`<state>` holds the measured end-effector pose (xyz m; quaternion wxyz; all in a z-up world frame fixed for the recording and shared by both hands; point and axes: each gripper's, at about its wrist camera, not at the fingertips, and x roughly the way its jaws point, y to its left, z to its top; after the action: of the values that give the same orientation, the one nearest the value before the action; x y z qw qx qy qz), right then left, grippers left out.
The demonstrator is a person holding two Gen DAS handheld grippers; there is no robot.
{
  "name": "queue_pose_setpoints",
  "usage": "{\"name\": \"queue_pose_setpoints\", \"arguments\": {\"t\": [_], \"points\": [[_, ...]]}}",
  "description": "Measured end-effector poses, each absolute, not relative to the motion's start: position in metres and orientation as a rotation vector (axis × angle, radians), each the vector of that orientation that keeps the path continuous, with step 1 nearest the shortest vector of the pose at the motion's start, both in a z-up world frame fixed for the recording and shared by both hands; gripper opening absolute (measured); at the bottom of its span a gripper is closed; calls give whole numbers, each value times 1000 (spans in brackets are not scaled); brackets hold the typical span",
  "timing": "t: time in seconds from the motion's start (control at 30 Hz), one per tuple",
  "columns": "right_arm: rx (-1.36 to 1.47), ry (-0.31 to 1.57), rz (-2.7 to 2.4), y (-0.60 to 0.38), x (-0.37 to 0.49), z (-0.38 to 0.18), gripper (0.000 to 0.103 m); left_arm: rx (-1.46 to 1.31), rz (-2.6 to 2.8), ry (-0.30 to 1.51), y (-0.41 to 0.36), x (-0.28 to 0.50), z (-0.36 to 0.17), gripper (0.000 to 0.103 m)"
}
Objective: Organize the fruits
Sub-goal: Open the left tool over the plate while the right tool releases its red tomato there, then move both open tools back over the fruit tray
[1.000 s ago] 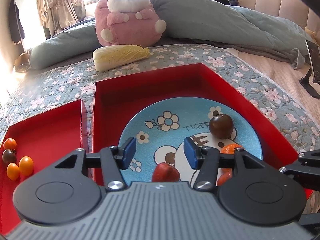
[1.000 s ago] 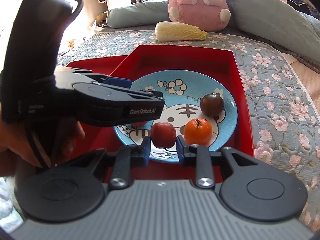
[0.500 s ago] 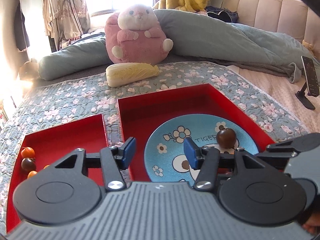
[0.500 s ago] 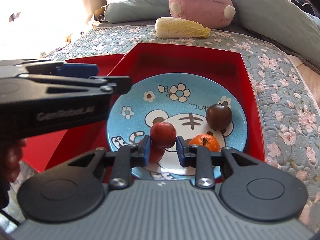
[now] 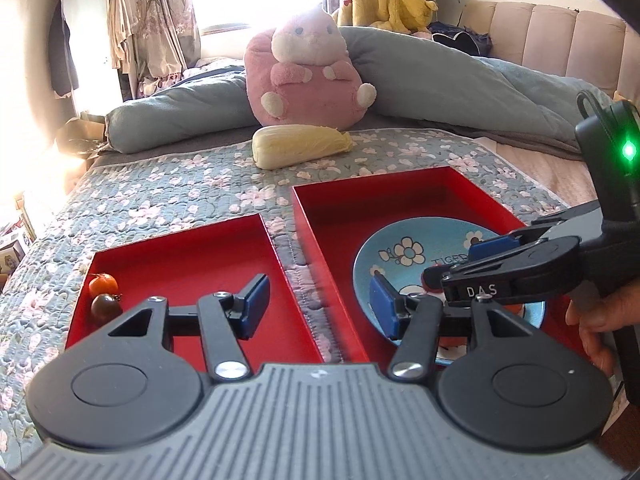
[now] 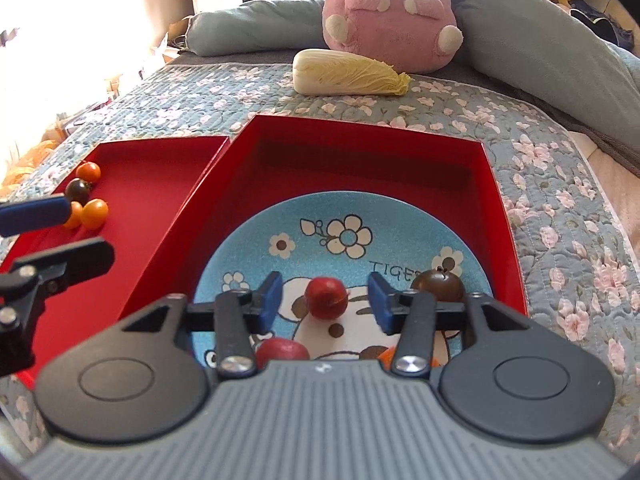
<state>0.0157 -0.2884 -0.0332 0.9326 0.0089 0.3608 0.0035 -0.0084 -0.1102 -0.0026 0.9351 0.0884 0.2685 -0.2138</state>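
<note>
My right gripper [image 6: 325, 302] hangs low over the blue cartoon plate [image 6: 256, 248] in the large red tray [image 6: 360, 160]. Its jaws are opening; a red fruit [image 6: 326, 296] lies on the plate between the pads, touching neither. A dark brown fruit [image 6: 438, 284], a second red fruit [image 6: 282, 351] and a partly hidden orange fruit [image 6: 386, 356] share the plate. My left gripper [image 5: 318, 304] hovers above the gap between the trays, jaws opening slightly, nothing between them. The small red tray [image 5: 180, 256] holds several cherry tomatoes [image 6: 94, 213] at its left wall.
Both trays rest on a floral quilt. A napa cabbage [image 6: 348, 72] and a pink plush toy [image 6: 390, 12] lie behind them, with a grey-blue duvet [image 5: 460, 80] beyond. A hand [image 5: 600, 320] holds the right gripper at the left wrist view's right edge.
The right gripper's jaws have opened off the red fruit, which now lies on the plate. The left gripper has drawn back and swung left, away from the plate toward the small tray.
</note>
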Motion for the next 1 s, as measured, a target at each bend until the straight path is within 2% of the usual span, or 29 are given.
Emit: {"name": "queue_pose_setpoints", "arguments": {"t": [0.5,1.0], "points": [[37,606,-20,-264,-1,-3,62,118,-336,551,-76,7,-12,61],[17,604,107,-205,0,15,62,101,-180,533,-40,19,-19,61]]}}
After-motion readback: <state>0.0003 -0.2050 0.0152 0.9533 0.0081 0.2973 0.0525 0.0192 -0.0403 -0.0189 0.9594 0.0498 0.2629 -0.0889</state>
